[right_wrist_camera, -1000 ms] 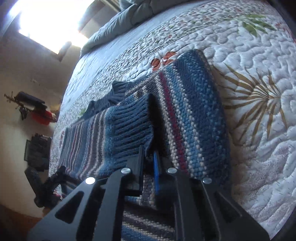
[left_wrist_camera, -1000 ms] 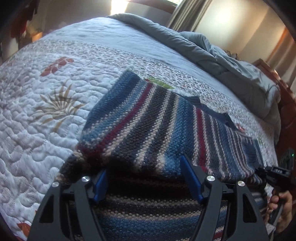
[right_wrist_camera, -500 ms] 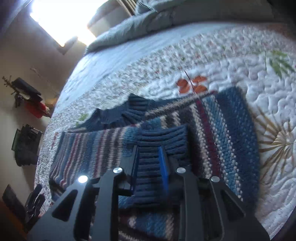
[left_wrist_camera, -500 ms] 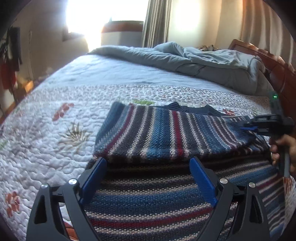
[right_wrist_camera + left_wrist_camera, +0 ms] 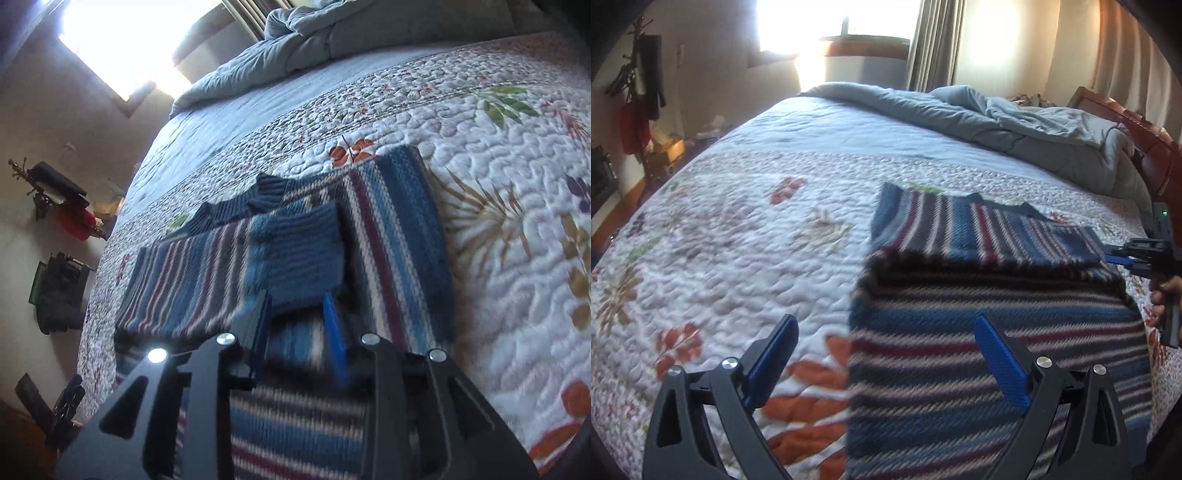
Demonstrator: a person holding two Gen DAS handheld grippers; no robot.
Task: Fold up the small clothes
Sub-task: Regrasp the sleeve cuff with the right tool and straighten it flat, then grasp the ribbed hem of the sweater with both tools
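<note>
Striped knit sweater [image 5: 990, 332] lies folded on the quilt [image 5: 738, 236]; left gripper [image 5: 886, 354] hovers with jaws spread wide, right gripper [image 5: 299, 325] slightly parted, gripping nothing.

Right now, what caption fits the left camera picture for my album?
Open left tongs hover over a striped sweater lying folded on a flowery quilt.

Right claw [image 5: 297, 332] parted with a narrow gap, nothing between the fingers, just short of the folded-over sleeve cuff [image 5: 295, 254]. Striped sweater [image 5: 399, 236] lies on quilted bed [image 5: 517, 221]; grey duvet [image 5: 295, 48] bunched far.
</note>
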